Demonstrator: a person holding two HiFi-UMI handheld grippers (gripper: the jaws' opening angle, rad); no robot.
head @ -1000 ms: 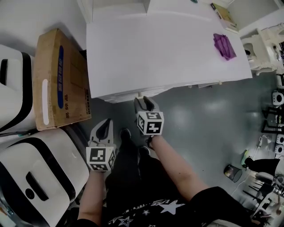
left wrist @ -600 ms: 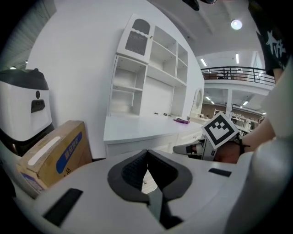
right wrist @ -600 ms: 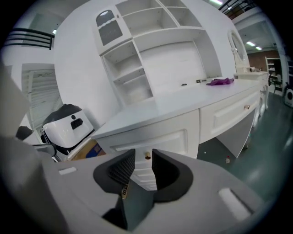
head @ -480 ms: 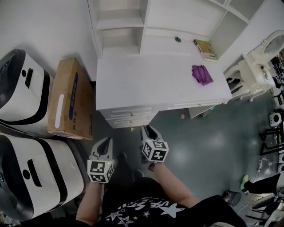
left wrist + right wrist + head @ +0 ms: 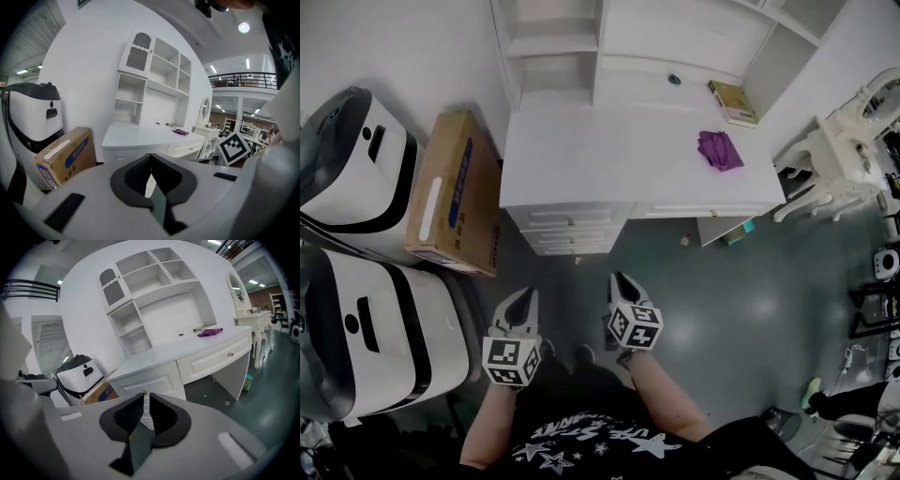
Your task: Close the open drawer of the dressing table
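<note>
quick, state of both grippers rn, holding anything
left gripper: jaws shut, empty
right gripper: jaws closing, a narrow gap left, nothing between them

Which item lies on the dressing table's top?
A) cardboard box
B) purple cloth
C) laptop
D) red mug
B: in the head view a purple cloth lies on the white dressing table toward its right end. The cardboard box sits beside the table, not on it.

No readable text; cardboard box (image 5: 455, 192) print illegible.
</note>
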